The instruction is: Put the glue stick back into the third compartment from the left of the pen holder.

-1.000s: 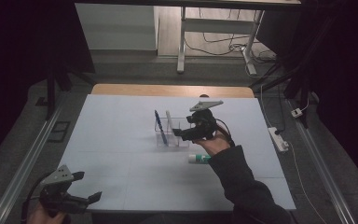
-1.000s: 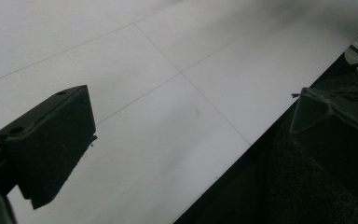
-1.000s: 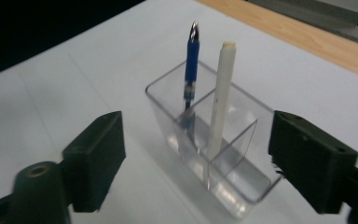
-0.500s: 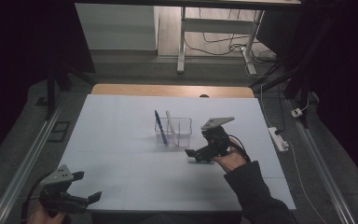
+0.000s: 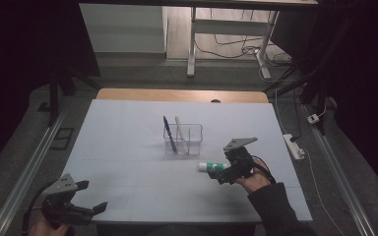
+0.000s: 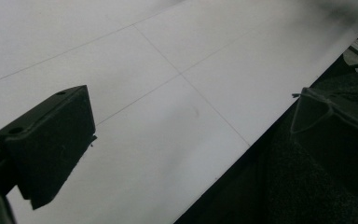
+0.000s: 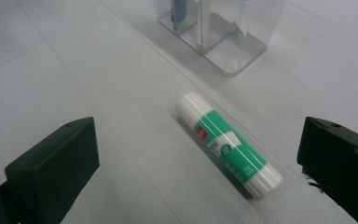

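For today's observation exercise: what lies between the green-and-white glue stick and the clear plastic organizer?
Nothing: in the right gripper view, only bare white table surface separates the green-and-white glue stick from the clear plastic organizer.

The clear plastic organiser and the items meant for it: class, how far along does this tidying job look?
Looks done: a blue pen and a pale stick stand in the clear plastic organiser. In hand: the right gripper, open, is at the green-and-white glue stick, which lies on the white table between its jaws, not gripped. Probably left: gripping it and placing it in the organiser. The left gripper is open at the near edge.
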`<state>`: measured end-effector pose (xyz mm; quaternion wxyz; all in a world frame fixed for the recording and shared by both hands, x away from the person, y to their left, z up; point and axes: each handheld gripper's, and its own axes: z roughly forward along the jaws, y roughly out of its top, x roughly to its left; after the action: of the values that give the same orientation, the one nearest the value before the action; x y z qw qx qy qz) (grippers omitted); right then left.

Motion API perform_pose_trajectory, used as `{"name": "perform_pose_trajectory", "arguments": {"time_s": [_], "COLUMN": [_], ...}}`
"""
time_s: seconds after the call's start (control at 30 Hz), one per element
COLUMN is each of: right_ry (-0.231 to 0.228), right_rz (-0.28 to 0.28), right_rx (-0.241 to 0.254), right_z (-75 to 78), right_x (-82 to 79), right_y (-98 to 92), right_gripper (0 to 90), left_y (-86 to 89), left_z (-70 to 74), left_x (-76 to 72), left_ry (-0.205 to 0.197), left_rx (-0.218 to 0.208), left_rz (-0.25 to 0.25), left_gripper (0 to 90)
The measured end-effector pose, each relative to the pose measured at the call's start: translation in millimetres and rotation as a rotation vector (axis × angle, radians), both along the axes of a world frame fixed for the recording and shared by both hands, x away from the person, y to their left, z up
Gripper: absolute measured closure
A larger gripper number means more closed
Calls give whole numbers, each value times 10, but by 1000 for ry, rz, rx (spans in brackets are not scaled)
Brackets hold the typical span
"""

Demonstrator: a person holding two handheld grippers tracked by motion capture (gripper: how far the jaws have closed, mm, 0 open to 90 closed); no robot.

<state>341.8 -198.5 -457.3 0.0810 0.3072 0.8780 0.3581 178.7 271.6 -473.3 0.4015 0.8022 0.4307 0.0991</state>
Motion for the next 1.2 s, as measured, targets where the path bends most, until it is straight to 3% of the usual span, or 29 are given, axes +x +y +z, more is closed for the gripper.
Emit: {"name": "perform_pose_trajectory", "arguments": {"time_s": [0.2,0.4,0.53,0.63,0.77,1.0,1.03,1.2], "right_ry": [-15,23,49,70,83,114,116,141], "right_rz": [-69,-122,-178,-178,-154,-61,-59,-44], "right_rx": [-67,-99,-80,-89,-130,-209,-217,-246], "right_z": [-26,-109,-141,-169,-218,-280,-289,-365], "right_x": [7,62,119,141,170,180,188,262], "right_y": [-123,-331,-466,-522,-545,-477,-470,-423], "right_gripper": [0,4,146,294,507,861,894,898], "left_y": [-4,-6,-9,-10,-13,-14,-15,-17], "left_z": [1,2,2,2,1,1,1,0], "left_x": [-2,0,0,0,1,1,2,3], "left_ry": [-1,0,0,0,0,0,0,2], "left_rx": [3,3,6,7,7,10,11,13], "left_rz": [0,0,-1,-2,-2,-5,-6,-6], "left_gripper": [0,0,1,1,2,3,3,4]}}
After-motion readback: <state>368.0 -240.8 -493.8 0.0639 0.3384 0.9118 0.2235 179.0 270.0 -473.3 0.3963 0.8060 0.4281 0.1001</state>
